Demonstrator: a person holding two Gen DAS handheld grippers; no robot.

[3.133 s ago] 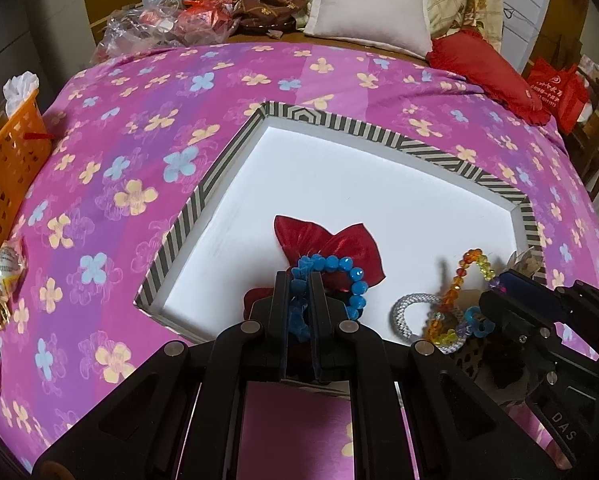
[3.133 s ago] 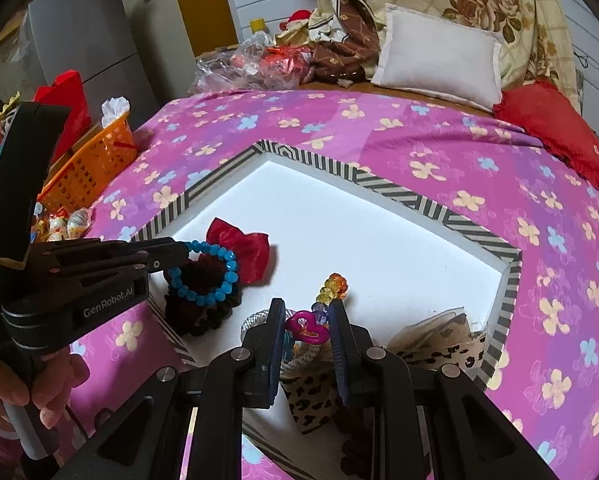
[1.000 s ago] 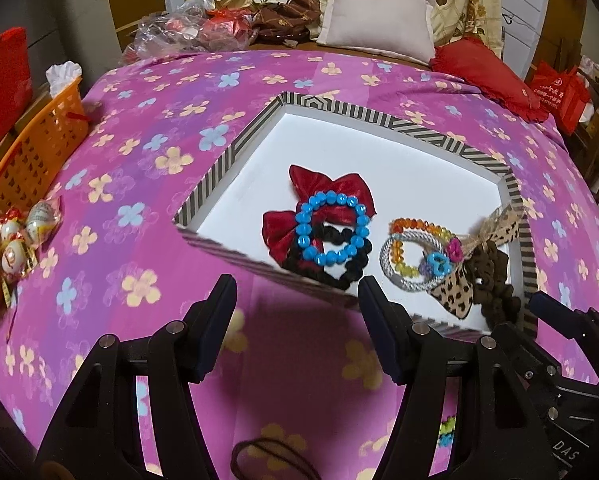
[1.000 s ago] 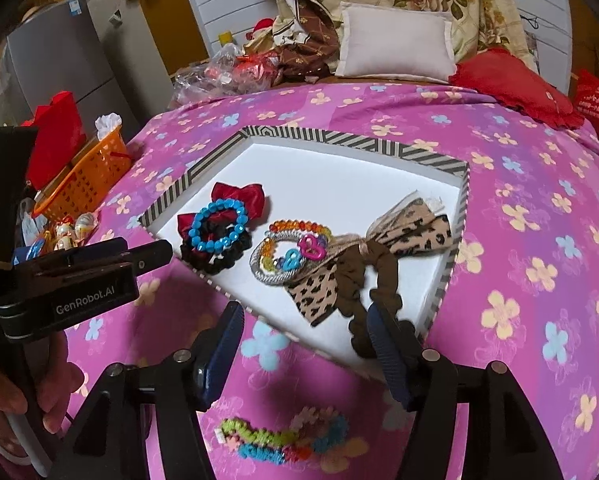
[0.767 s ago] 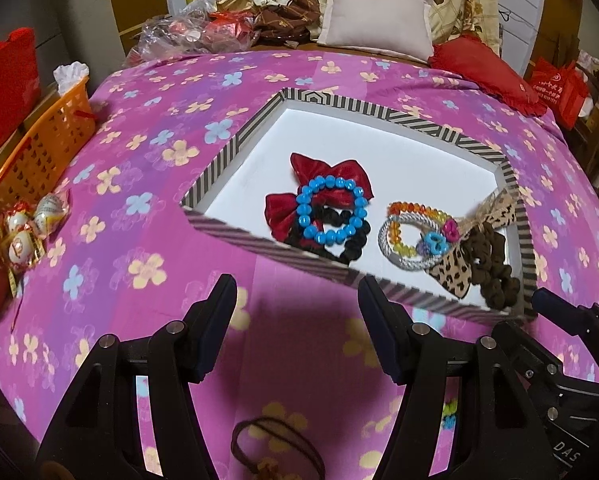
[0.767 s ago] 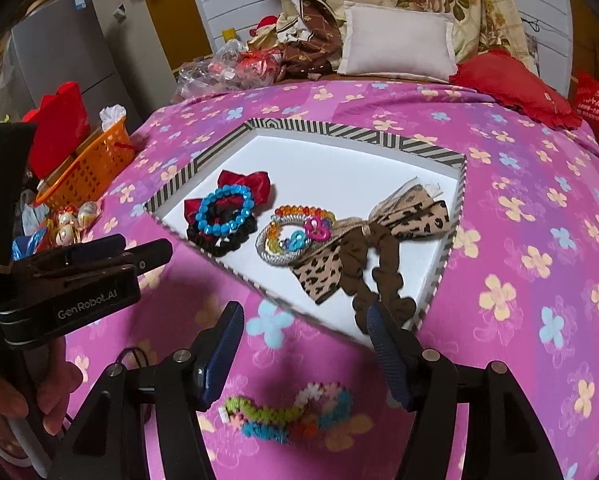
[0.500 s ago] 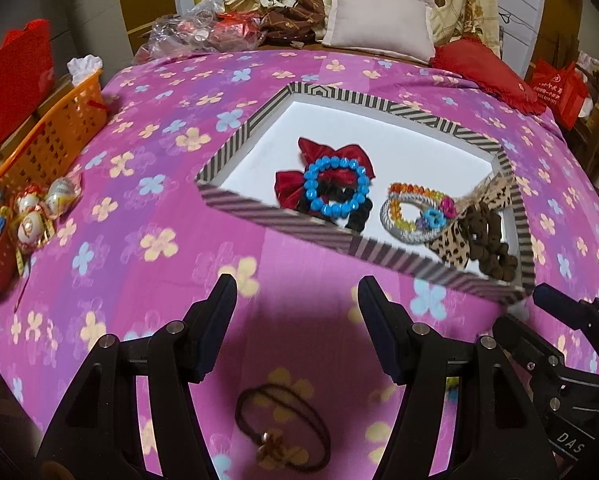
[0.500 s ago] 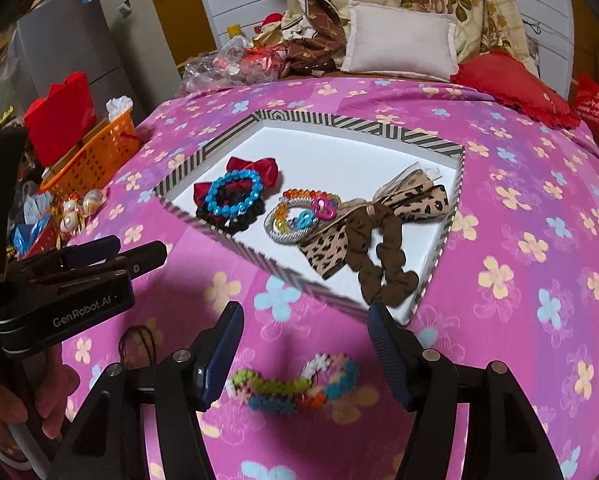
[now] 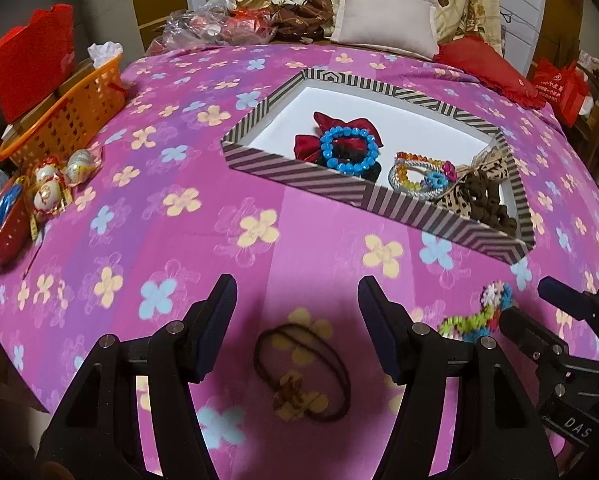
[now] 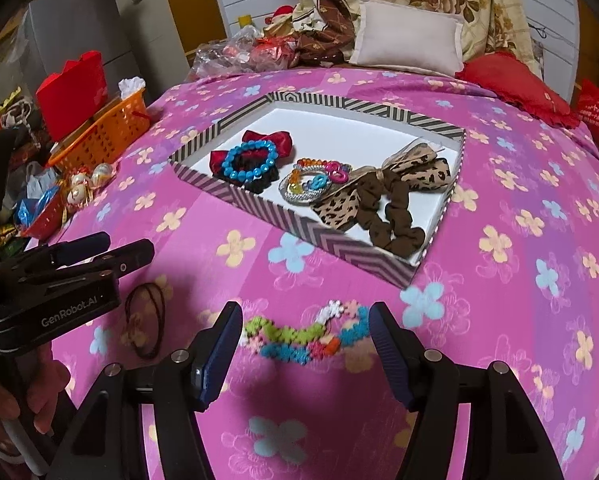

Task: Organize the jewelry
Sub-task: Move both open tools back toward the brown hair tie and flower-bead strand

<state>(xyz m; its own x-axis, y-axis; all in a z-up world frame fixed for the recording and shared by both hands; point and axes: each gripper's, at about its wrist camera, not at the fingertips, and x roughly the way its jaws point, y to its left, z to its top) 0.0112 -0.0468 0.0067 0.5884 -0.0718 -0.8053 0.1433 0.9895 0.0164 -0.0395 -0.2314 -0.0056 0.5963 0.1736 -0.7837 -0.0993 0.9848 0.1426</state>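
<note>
At the far left of the left wrist view an orange basket point(image 9: 65, 114) sits at the edge of the flowered pink bedspread point(image 9: 147, 184), clear of the work. Lower centre, the left gripper point(image 9: 297, 322) hangs with its jaws spread wide and nothing between them, directly over a thin brown hair tie point(image 9: 301, 374) with a small flower charm lying flat on the cloth. Toward the upper right, the striped tray point(image 9: 295, 178) already holds a blue bead bracelet point(image 9: 349, 150) on a red bow point(image 9: 327, 130), then a cluster of mixed bead bracelets point(image 9: 421, 176), then a leopard-print bow point(image 9: 483, 184) with a brown scrunchie point(image 10: 391, 208).

In the right wrist view the right gripper point(image 10: 305, 344) is likewise wide open and empty, framing a multicoloured beaded bracelet point(image 10: 305, 334) on the bedspread in front of the tray's near wall.

The step in hand looks like the reach for the two last loose pieces. Next, each gripper probably needs to drop to the cloth and pinch its piece; the hair tie is thin and flat, so the fingertips must press into the fabric to catch it.
</note>
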